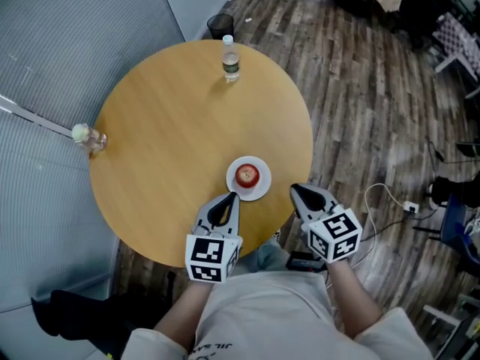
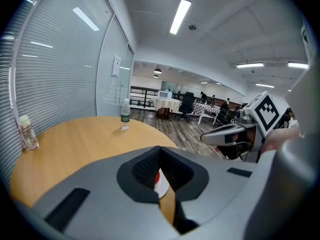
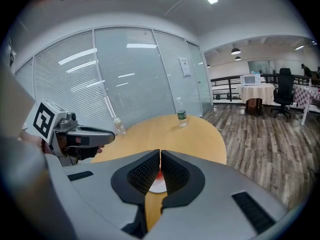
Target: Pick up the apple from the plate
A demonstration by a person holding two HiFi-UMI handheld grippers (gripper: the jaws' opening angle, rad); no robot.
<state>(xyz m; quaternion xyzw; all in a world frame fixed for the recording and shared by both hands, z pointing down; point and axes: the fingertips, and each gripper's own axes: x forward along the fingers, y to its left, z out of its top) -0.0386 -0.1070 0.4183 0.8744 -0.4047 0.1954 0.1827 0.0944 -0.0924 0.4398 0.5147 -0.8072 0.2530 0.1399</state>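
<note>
1. Red apple [image 1: 247, 174] sits on a small round white plate [image 1: 256, 194]. The plate is on a round light-wood table [image 1: 165, 148], close to its near edge and right of centre.
2. Left gripper [image 1: 230, 198]: jaws clenched together, nothing between them. Its tip is over the table, just beside the plate's near-left rim and pointing at it. Contact with the plate can't be told.
3. Right gripper [image 1: 296, 190]: jaws pressed together, also empty. It hangs right of the plate at the table's edge, apart from the plate.
4. Neither gripper touches the apple.
5. Clear plastic water bottle with a green label [image 1: 230, 58] stands upright at the far edge.
6. Second clear bottle [image 1: 91, 137] stands at the left edge.
7. Black bin [image 1: 220, 25] stands on the wooden floor beyond the table.
</note>
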